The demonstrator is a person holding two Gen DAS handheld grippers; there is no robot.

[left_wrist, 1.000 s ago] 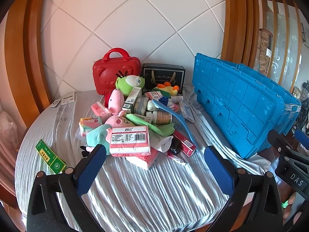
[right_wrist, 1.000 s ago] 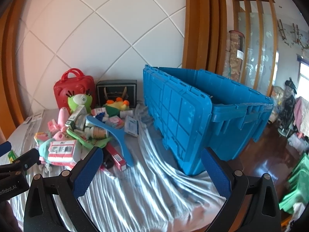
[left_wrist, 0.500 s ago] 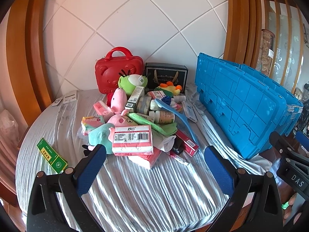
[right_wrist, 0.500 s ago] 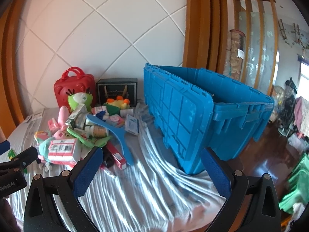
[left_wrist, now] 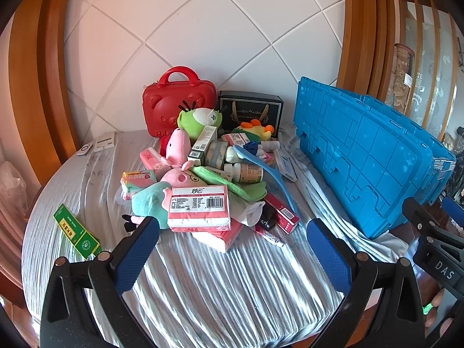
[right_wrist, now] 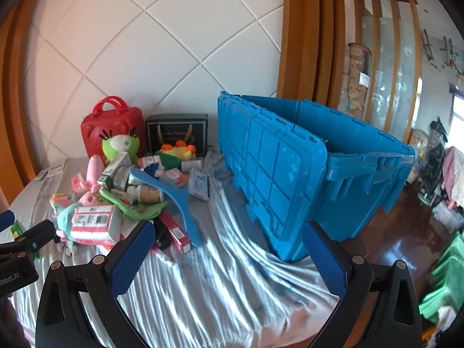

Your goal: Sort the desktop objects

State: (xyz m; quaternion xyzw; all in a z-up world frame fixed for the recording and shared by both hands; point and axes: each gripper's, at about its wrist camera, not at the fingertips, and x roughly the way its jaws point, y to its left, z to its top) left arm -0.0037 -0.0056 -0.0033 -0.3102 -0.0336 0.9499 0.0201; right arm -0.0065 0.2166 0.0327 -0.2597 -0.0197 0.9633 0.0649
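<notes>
A heap of objects lies mid-table: a pink-and-white tissue pack [left_wrist: 198,207] in front, pink and green plush toys [left_wrist: 179,145], boxes, a pill bottle [left_wrist: 246,172] and a blue shoehorn [left_wrist: 266,174]. The heap also shows in the right wrist view, with the tissue pack [right_wrist: 92,221] at the left. A big blue crate [left_wrist: 362,156] [right_wrist: 290,168] stands on the right, its top open. My left gripper [left_wrist: 232,243] is open and empty, just short of the tissue pack. My right gripper [right_wrist: 226,249] is open and empty, over the cloth between heap and crate.
A red case [left_wrist: 178,104] and a black box [left_wrist: 250,110] stand against the tiled wall. A green box [left_wrist: 76,232] lies apart at the left. Two small white devices [left_wrist: 100,145] lie at the far left. A striped cloth [left_wrist: 217,290] covers the round table.
Both grippers have eased a little forward toward the heap and crate; the views have shifted slightly. Both stay open and empty.
</notes>
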